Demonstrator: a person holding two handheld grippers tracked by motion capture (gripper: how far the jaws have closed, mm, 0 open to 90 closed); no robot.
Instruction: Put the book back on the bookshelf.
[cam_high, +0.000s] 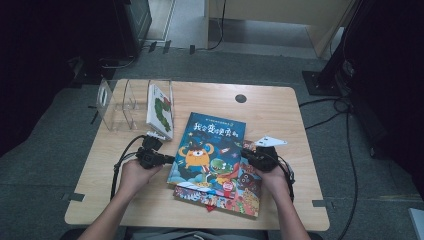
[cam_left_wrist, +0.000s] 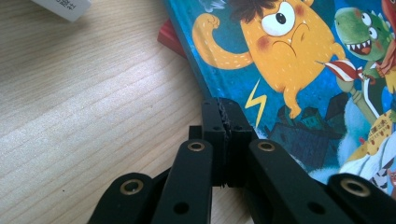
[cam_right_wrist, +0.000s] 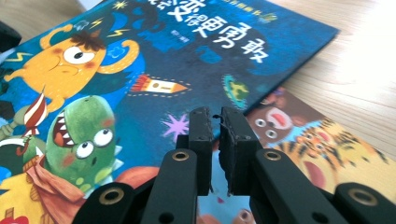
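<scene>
Nearest, at six o'clock on the worktop (cam_high: 100, 200), two forearms come in, one claw in each hand. The left claw (cam_high: 167, 159) is pressed together with nothing between its jaws; in the left gripper view its tips (cam_left_wrist: 226, 114) sit at the left edge of the blue book (cam_left_wrist: 299, 70), seemingly to push or square that edge rather than grip it. Whether they touch the cover cannot be told. The right claw (cam_high: 246, 154) is nearly closed, a thin gap left between the jaws and nothing pinched; in the right gripper view its tips (cam_right_wrist: 218, 122) hang over the right edge of the blue book (cam_right_wrist: 187, 65), where the book beneath (cam_right_wrist: 322, 154) shows its tiger.

The blue book (cam_high: 210, 150) lies flat at the middle of the worktop, on top of the lower book (cam_high: 235, 197), which juts out towards five o'clock. The claws are set at nine and three o'clock of it, a placing suited to steadying or shifting it from both sides.

Farther off, at eleven o'clock, a clear rack (cam_high: 120, 102) stands with a white book (cam_high: 161, 110) upright in one slot. The flat books are probably meant for the remaining slots. At one o'clock a dark round hole (cam_high: 241, 98) is seen.
</scene>
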